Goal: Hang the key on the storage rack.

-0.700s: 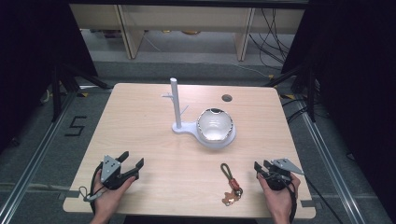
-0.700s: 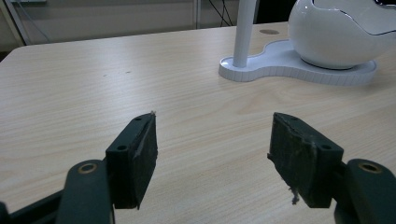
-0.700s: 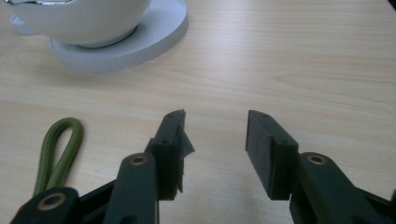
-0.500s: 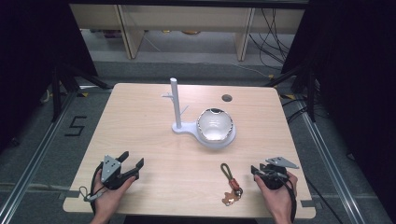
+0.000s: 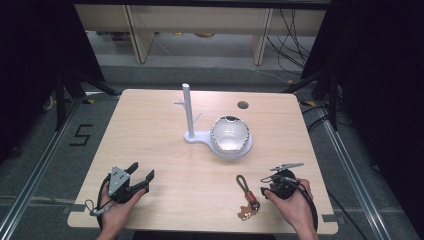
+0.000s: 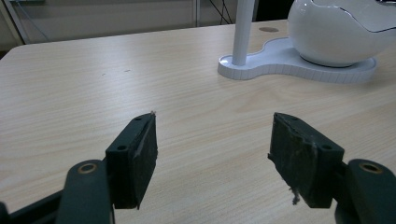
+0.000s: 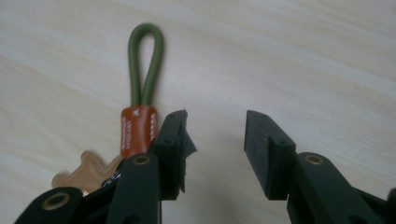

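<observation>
High view: left gripper (image 5: 141, 180) near the front-left corner of the worktop (image 5: 150, 135), jaws apart, holding nothing, touching nothing I can see. The person's left hand (image 5: 116, 212) is wrapped round it. Right gripper (image 5: 266, 186) near the front-right corner, in the right hand (image 5: 295, 202), pointing toward the keychain (image 5: 247, 195); jaw gap too small here to judge. Keychain lies flat near the front edge, just left of the right gripper: green cord loop, orange sleeve, tan tag. White stand (image 5: 215, 135) sits mid-worktop toward the far edge: upright post (image 5: 188, 107) with small pegs at its left end, egg-shaped white bowl (image 5: 229, 134) on its right end. Bowl interior looks shiny; contents cannot be told. Round hole (image 5: 243, 105) near the far edge, right of centre.

Left gripper view: jaws wide apart, bare wood between them, nothing gripped. Right pad (image 6: 299, 158) is frayed. Stand base (image 6: 299, 65), post (image 6: 244, 28) and bowl (image 6: 341, 28) ahead at upper right, well apart from the jaws.

Right gripper view: jaws parted, nothing between them, only wood. Keychain (image 7: 137, 126) lies just beside the outer face of the left jaw; touching or not, cannot tell. Green loop (image 7: 146, 60) points away, tan tag (image 7: 88, 170) partly hidden behind the jaw.
</observation>
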Tool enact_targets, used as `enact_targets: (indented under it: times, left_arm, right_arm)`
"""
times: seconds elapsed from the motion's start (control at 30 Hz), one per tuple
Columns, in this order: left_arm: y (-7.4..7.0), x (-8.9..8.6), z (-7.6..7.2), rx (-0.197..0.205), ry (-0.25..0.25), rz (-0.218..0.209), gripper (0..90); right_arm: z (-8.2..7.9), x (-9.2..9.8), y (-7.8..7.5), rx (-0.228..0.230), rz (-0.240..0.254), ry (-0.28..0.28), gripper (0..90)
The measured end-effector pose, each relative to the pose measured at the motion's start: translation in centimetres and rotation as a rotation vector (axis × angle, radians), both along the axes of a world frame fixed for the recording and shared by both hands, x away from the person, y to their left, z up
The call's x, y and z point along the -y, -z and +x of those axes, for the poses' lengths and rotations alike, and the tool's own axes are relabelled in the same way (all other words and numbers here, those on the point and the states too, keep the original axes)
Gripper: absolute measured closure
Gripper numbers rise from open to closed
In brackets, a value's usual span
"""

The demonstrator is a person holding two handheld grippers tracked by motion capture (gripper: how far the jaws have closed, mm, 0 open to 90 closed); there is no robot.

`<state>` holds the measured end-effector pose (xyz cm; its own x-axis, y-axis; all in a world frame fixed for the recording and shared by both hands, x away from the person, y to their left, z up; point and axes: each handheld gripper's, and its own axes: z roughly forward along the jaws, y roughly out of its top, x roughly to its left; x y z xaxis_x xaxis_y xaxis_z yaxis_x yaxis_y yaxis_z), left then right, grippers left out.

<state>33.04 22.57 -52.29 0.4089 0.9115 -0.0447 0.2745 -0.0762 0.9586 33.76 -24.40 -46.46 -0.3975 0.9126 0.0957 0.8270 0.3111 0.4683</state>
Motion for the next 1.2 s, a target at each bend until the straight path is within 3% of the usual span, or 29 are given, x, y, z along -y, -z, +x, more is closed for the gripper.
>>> enact_targets:
  times: [0.03, 0.1, 0.13, 0.17, 0.3, 0.37, 0.57, 0.87, 0.93, 0.97, 1.03, 1.07, 1.2]
  left_arm:
    - [0.0, 0.0, 0.0, -0.004, -0.001, 0.003, 31.8]
    - [0.0, 0.0, 0.0, -0.004, -0.002, -0.001, 31.8]
    - [0.0, 0.0, 0.0, -0.004, -0.002, -0.001, 31.8]
    - [0.0, 0.0, 0.0, -0.006, -0.004, 0.003, 31.8]
    - [0.0, 0.0, 0.0, -0.003, 0.002, 0.012, 31.8]
    - [0.0, 0.0, 0.0, -0.004, 0.003, 0.012, 31.8]
    - [0.0, 0.0, 0.0, -0.004, 0.003, 0.011, 31.8]
    - [0.0, 0.0, 0.0, -0.003, 0.005, 0.009, 31.8]
    - [0.0, 0.0, 0.0, -0.003, 0.005, 0.01, 31.8]
    - [0.0, 0.0, 0.0, -0.003, 0.006, 0.01, 31.8]
    - [0.0, 0.0, 0.0, -0.004, 0.005, 0.009, 31.9]
    - [0.0, 0.0, 0.0, -0.004, 0.005, 0.01, 31.8]
    - [0.0, 0.0, 0.0, -0.003, 0.006, 0.011, 31.9]
  right_arm:
    - [0.0, -0.2, -0.1, -0.028, -0.005, 0.016, 59.6]
    - [0.1, -0.5, -0.2, -0.07, -0.009, -0.013, 59.7]
    - [0.1, -0.5, -0.2, -0.07, -0.009, -0.013, 59.7]
    - [0.1, -1.1, -0.4, -0.127, -0.029, 0.013, 59.7]
    - [0.1, -1.7, -0.5, -0.161, -0.05, -0.003, 59.5]
    - [0.3, -2.4, -0.5, -0.186, -0.073, -0.044, 59.4]
    - [1.0, -3.6, -0.8, -0.21, -0.112, -0.104, 59.6]
    - [2.3, -5.7, -0.2, -0.293, -0.193, -0.183, 59.5]
    - [2.4, -5.8, -0.1, -0.296, -0.205, -0.185, 59.5]
    - [2.7, -5.9, 0.1, -0.293, -0.214, -0.234, 59.3]
    - [2.7, -6.3, 0.1, -0.312, -0.201, -0.215, 58.9]
    - [2.9, -6.2, 0.2, -0.307, -0.207, -0.245, 58.9]
    - [3.0, -6.3, 0.4, -0.301, -0.222, -0.254, 58.9]
